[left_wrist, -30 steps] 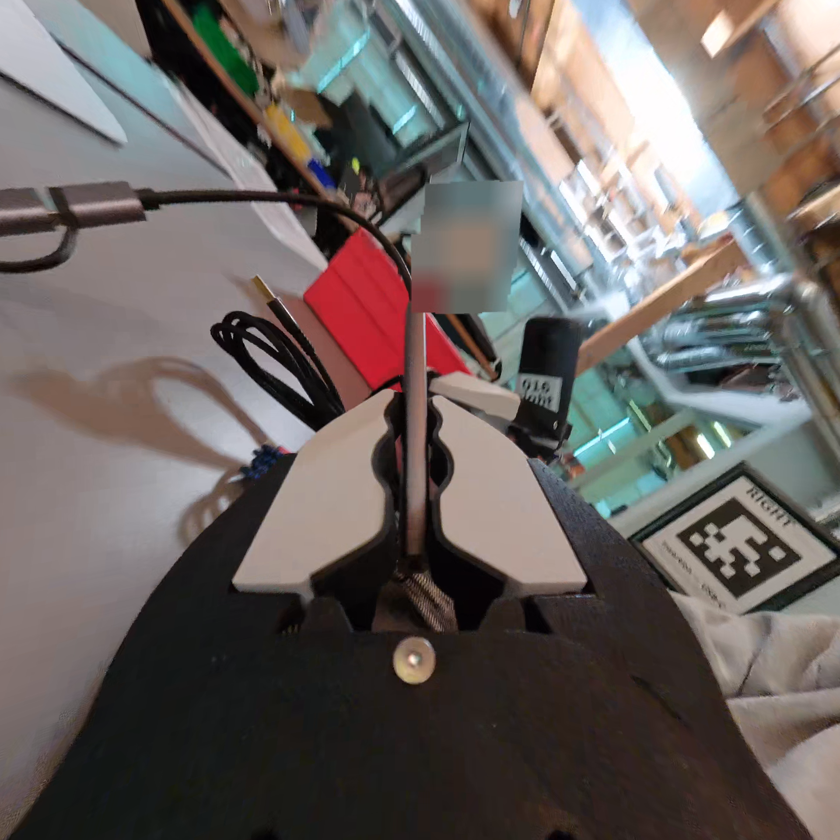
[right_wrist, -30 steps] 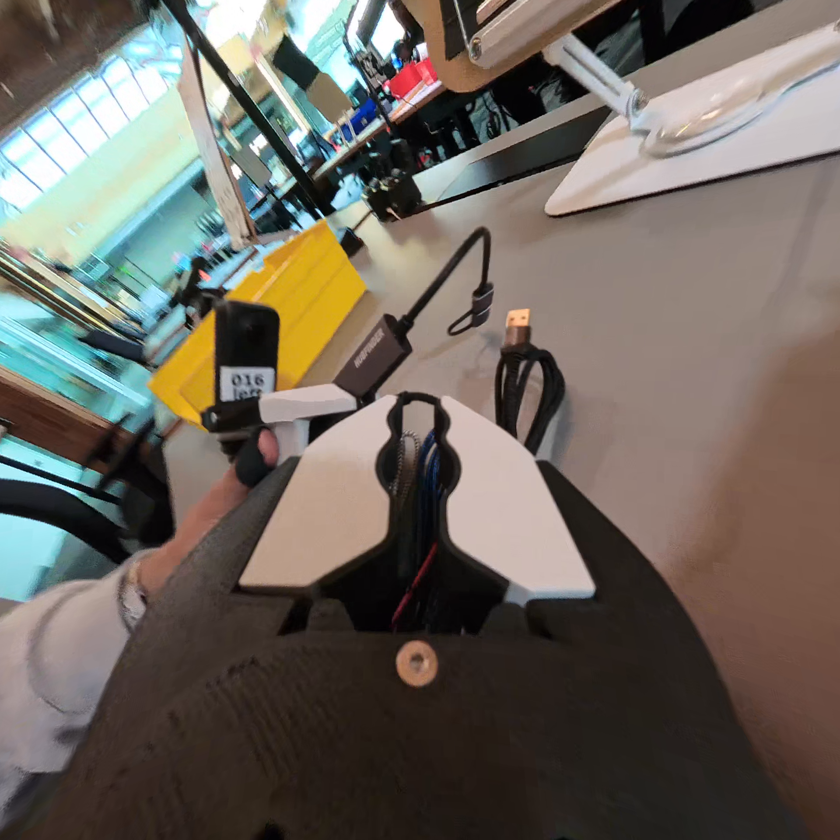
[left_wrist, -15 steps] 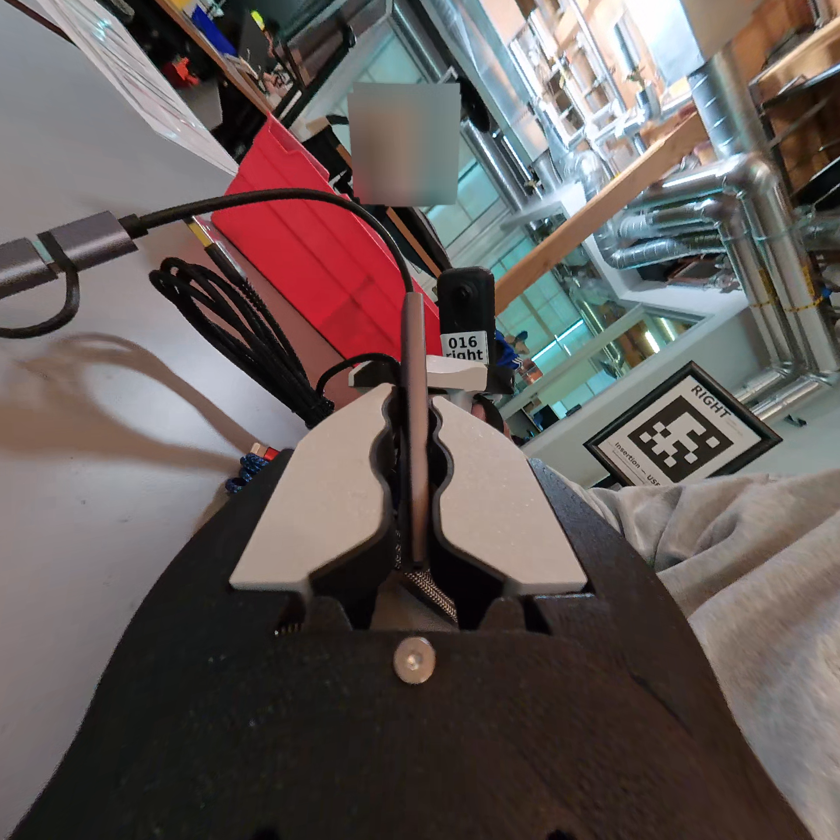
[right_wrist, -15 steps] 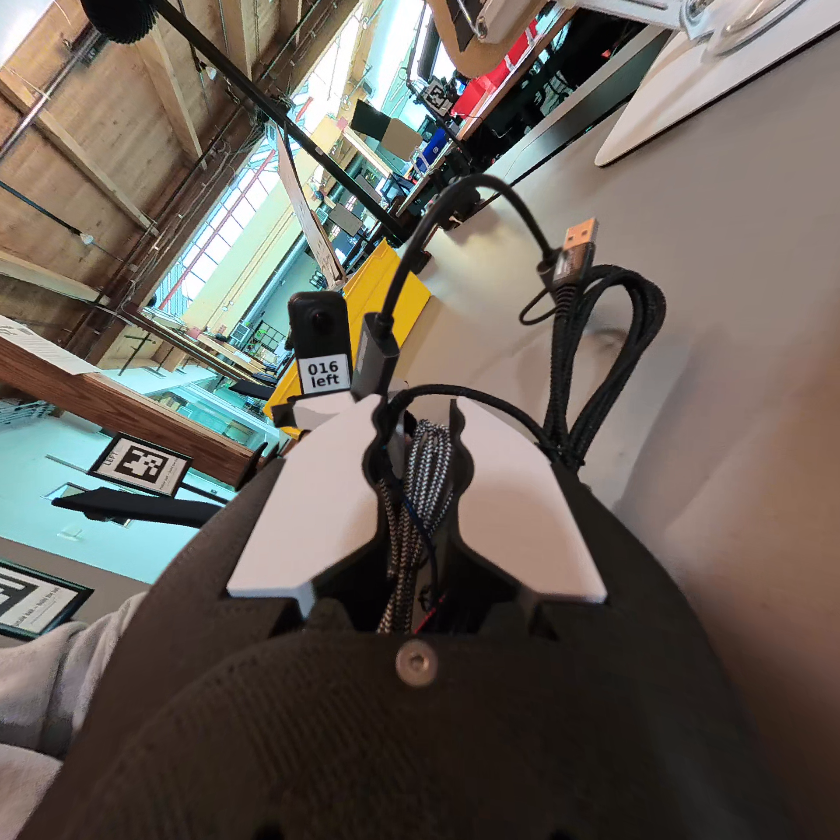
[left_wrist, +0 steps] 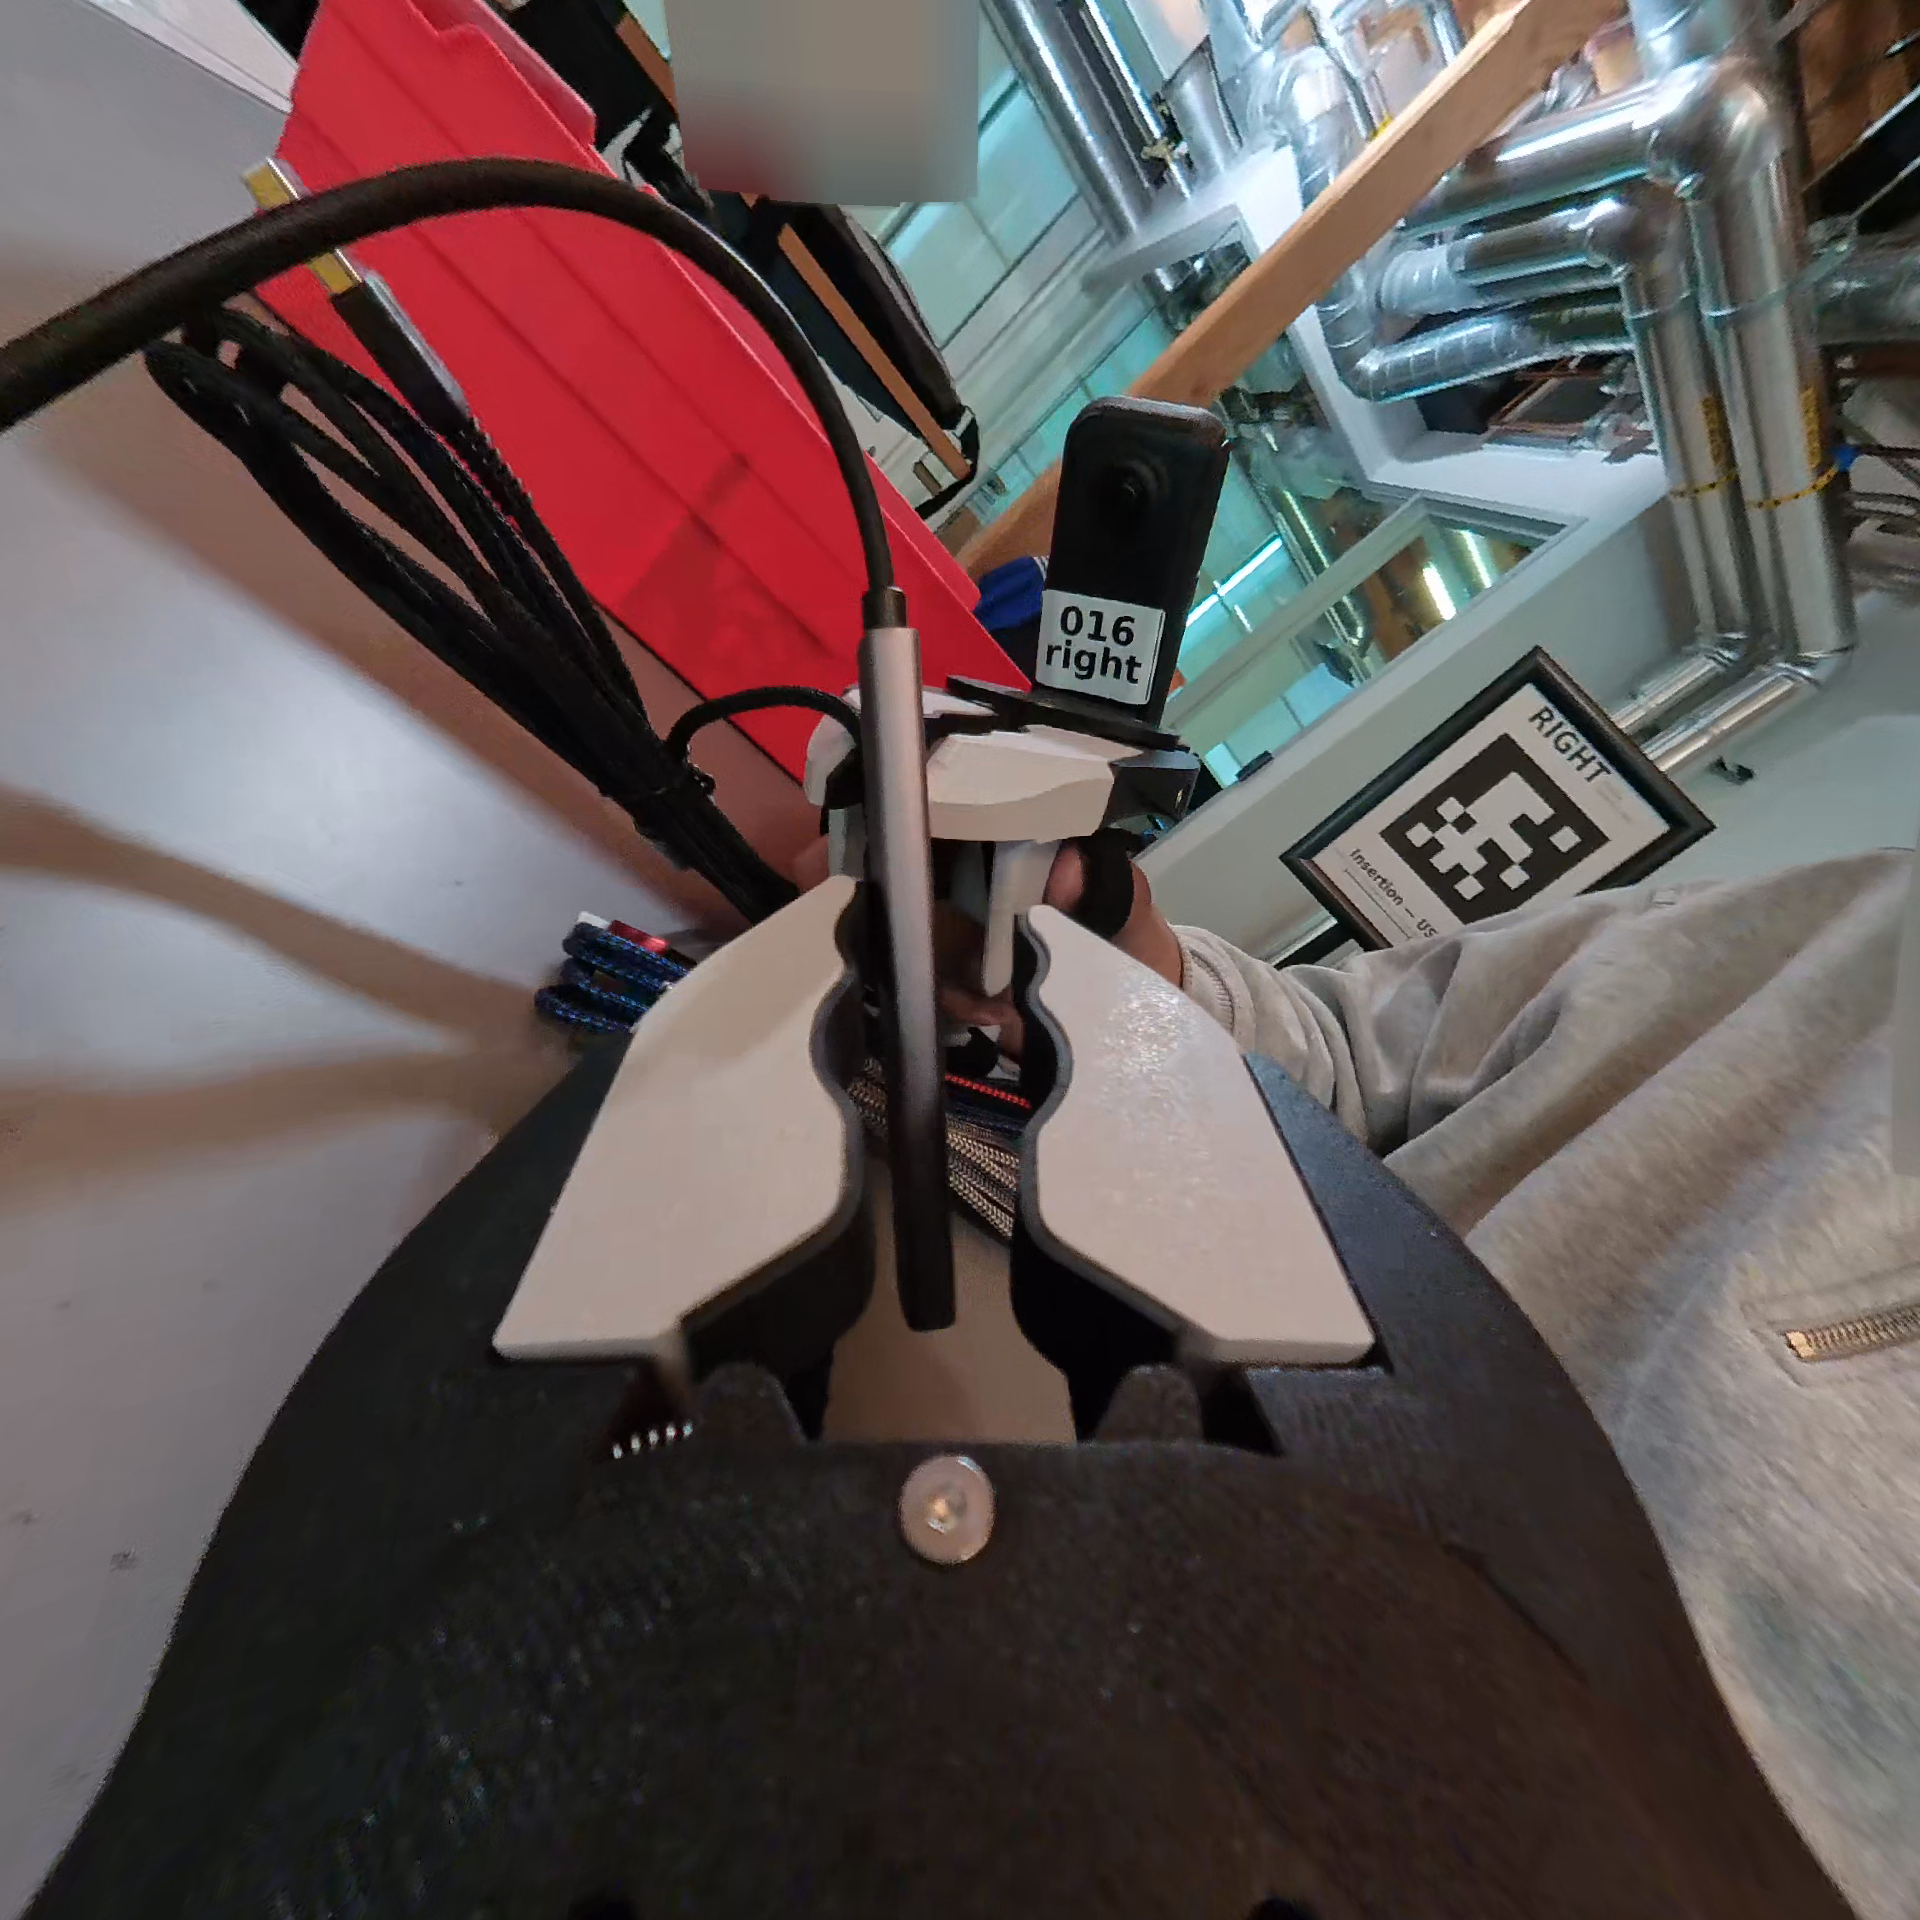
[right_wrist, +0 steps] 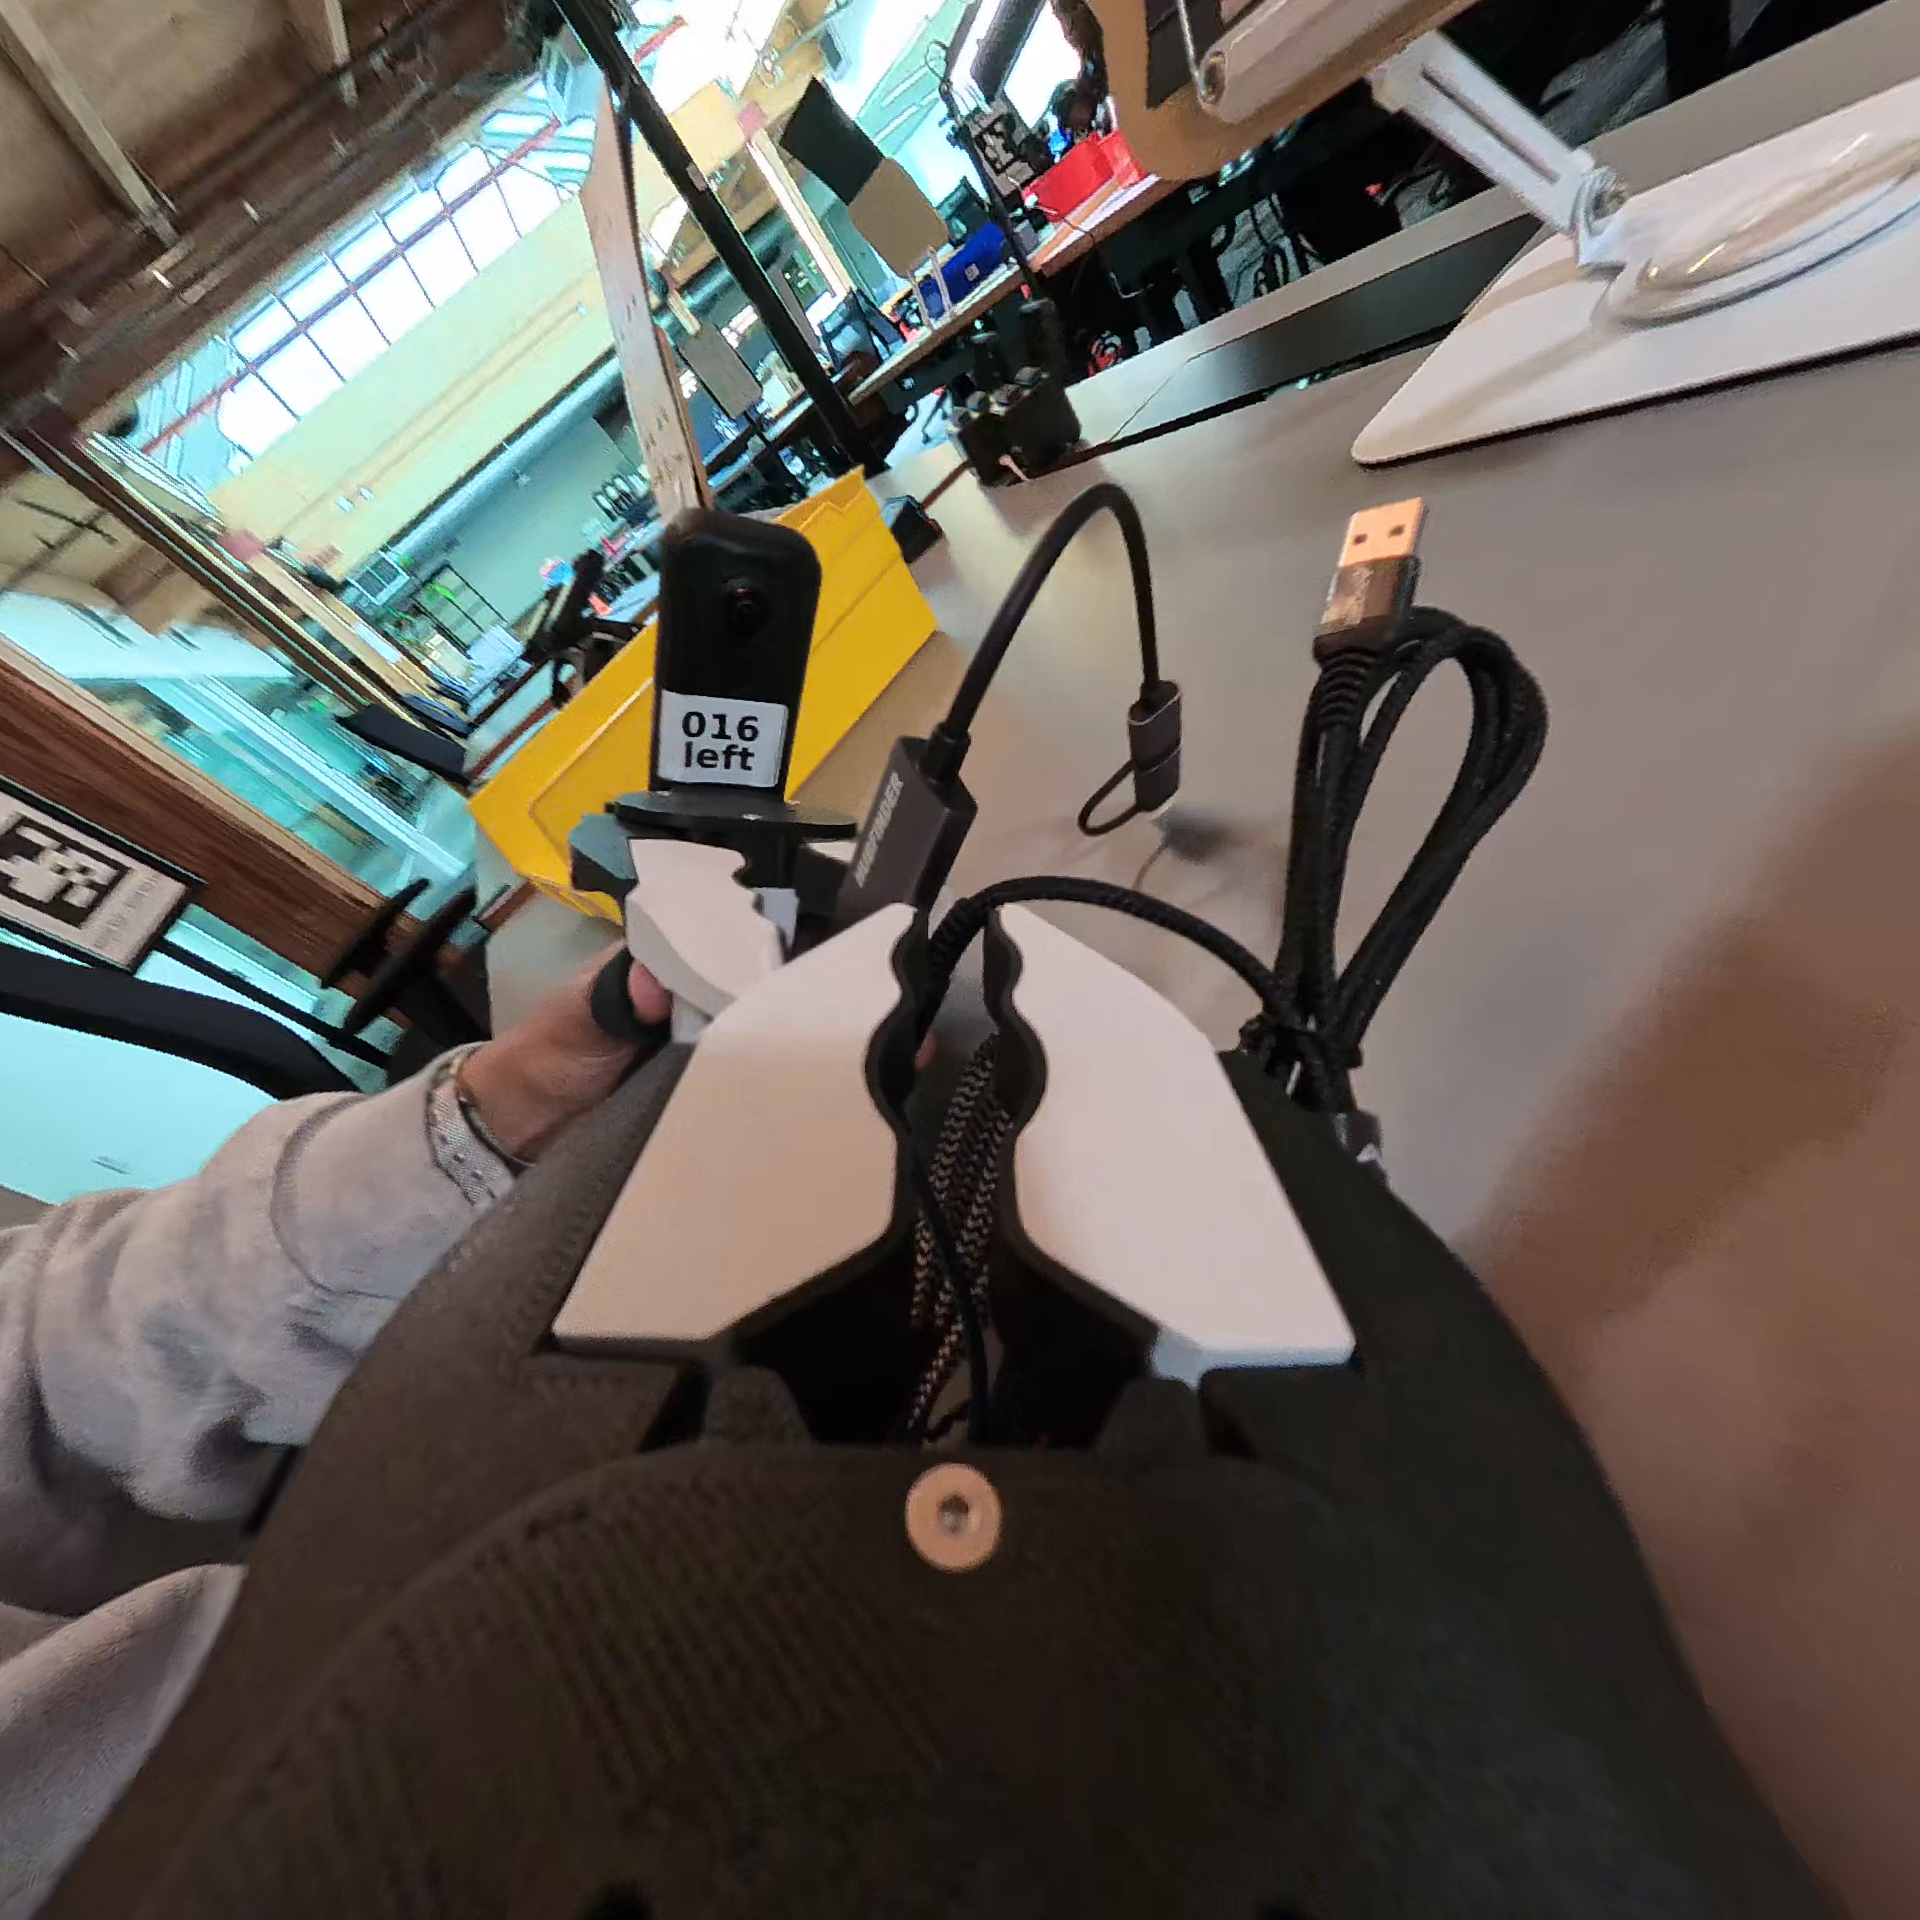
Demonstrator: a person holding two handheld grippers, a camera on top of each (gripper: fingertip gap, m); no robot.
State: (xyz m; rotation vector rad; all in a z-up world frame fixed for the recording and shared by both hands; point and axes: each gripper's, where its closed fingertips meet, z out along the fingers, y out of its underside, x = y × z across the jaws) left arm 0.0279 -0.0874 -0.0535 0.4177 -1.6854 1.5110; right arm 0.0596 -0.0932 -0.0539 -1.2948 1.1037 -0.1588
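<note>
My left gripper [left_wrist: 935, 920] points at the right gripper close ahead. A slim grey USB hub [left_wrist: 902, 987] stands between its jaws against the left finger, with a gap to the right finger. The hub's black lead [left_wrist: 623, 218] arcs up and left. My right gripper [right_wrist: 951, 930] is shut on a strand of a black braided cable [right_wrist: 1101, 904]. That strand runs to a tied cable bundle [right_wrist: 1392, 831] with a USB-A plug [right_wrist: 1371, 566] lying on the grey table [right_wrist: 1621, 644]. The hub also shows in the right wrist view [right_wrist: 909, 826], with its lead's plug [right_wrist: 1153, 727].
A red bin [left_wrist: 623, 395] and a blue braided cable [left_wrist: 608, 977] lie behind the right gripper. A yellow bin [right_wrist: 852, 644] sits behind the left gripper. A black-and-white braided cable [right_wrist: 956, 1174] hangs under the right jaws. A white pad [right_wrist: 1714, 343] lies at the far right. Both grippers' tips are close together, under 4 cm apart.
The left jaws have widened around the hub, which was clamped before. Both grippers have tilted and come closer together. The right gripper keeps its hold on the black cable.
</note>
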